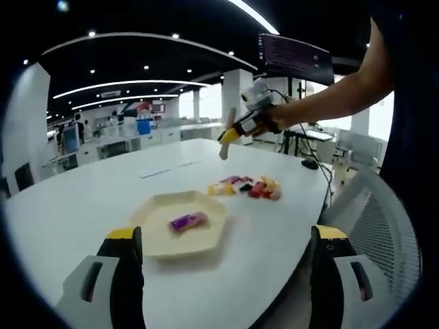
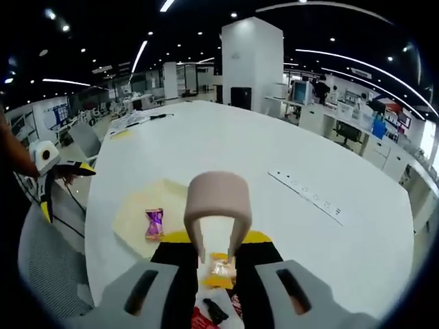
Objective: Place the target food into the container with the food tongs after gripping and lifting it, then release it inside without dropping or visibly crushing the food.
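White table [image 1: 82,205] in open-plan office, left gripper [image 1: 226,274] spread, right gripper [image 2: 216,274] pinching tongs [image 2: 218,209].

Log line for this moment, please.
right gripper: shut on tongs, over snack pile | left gripper: open, idle | tray: holds purple candy
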